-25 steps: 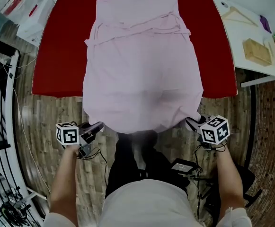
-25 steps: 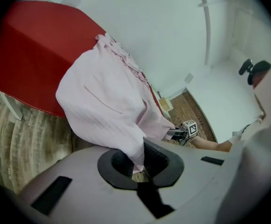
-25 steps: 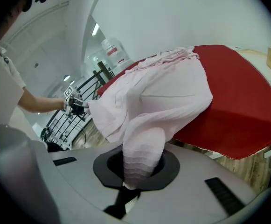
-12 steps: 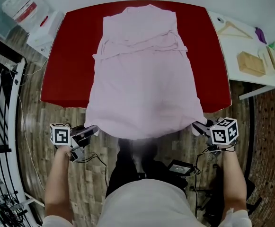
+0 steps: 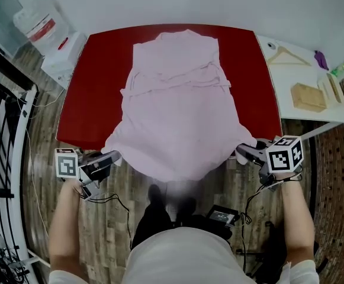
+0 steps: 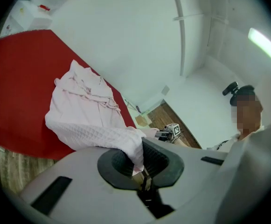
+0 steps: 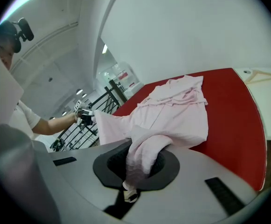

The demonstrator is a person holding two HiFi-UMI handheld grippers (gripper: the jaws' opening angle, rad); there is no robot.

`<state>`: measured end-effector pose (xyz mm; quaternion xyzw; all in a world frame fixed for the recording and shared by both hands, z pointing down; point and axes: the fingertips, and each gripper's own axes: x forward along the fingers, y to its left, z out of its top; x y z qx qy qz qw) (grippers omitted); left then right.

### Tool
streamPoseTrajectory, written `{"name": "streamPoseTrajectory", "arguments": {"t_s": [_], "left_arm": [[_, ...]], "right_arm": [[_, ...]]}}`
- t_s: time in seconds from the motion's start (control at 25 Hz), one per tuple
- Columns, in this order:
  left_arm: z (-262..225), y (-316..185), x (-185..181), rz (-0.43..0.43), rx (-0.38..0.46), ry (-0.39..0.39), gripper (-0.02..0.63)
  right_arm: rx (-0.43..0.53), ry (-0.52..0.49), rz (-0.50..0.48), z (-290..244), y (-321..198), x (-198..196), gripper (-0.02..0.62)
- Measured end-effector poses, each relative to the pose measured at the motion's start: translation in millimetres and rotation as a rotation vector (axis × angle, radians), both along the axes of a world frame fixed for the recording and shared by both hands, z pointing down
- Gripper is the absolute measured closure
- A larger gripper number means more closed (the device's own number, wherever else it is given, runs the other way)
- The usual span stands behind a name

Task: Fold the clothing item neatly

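In the head view, the pink garment (image 5: 180,105) was seen laid lengthwise down the middle of the red table (image 5: 89,93). Its collar end lay near the far edge and its lower part was carried out past the near edge. The two bottom corners were held off the table. One was held by the left gripper (image 5: 115,157) just outside the near left corner, the other by the right gripper (image 5: 243,153) beside the near right corner. Between them the hem hung in a shallow curve over the wooden floor (image 5: 118,194). A white side table (image 5: 293,73) was seen off the right edge, with a wooden hanger (image 5: 287,55) and a wooden block (image 5: 308,97) on it. A black railing (image 5: 0,123) was seen at the left.

In the left gripper view, the jaws were seen clenched on a waffle-textured corner of the pink garment. The cloth was drawn from the pinch back toward the table, and the right gripper was visible at the other end of the hem.

In the right gripper view, the jaws were likewise pressed together on a bunched fold of the garment. A small tip, probably the hem corner, was seen poking out below the pinch. The rest of the fabric was stretched up onto the red table, and the left gripper was visible at the far left.
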<state>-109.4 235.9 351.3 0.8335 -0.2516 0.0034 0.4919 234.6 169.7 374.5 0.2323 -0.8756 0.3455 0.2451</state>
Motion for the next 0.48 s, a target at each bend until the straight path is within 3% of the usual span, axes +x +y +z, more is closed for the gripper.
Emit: {"name": "streamPoseTrajectory", "arguments": {"t_s": [0.28, 0.48], "left_arm": [[-39.8, -39.8, -2.4, 0.094, 0.085, 0.003, 0.595], [-48.9, -73.1, -15.5, 0.135, 0.099, 0.058, 0.595]], "right_arm": [[0.057, 0.025, -0.014, -37.5, -43.6, -13.5, 0.575], [0.038, 0.050, 0.016, -41.3, -68.6, -22.6, 0.575]]}}
